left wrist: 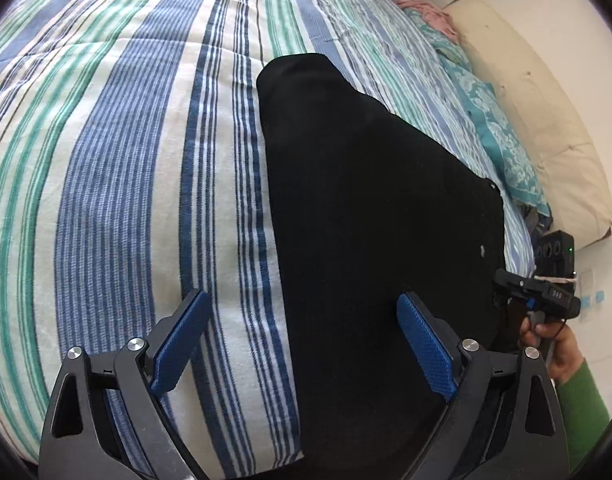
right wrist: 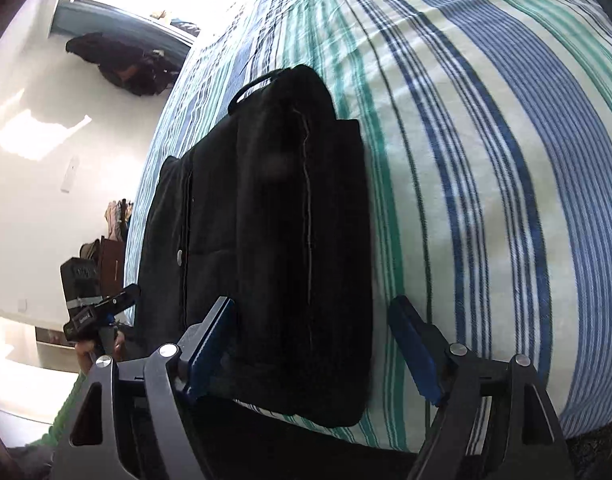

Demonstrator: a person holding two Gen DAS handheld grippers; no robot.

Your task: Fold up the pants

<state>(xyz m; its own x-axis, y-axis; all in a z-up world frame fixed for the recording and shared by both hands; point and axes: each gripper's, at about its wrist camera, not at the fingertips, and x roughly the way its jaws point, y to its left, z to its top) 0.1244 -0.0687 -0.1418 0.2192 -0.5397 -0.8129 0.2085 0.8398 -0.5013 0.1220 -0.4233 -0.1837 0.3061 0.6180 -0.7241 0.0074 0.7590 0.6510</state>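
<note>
The black pants (left wrist: 370, 216) lie on the striped bed (left wrist: 118, 184) along its near edge, already doubled leg over leg into one long band, so I judge the lengthwise fold done and the crosswise folds left. My left hand-held gripper (left wrist: 302, 344) hangs spread wide over one end of them, its left pad above bare bedspread, its right pad above black cloth, pinching nothing. My right hand-held gripper (right wrist: 312, 354) is spread too, straddling the other end without gripping it.

The right wrist view alone shows the layered waist end, a pale seam (right wrist: 306, 184) and a button (right wrist: 179, 256). The left wrist view alone shows the narrowing leg end, the cream pillow (left wrist: 534, 120) and clothes heaped at the far edge.
</note>
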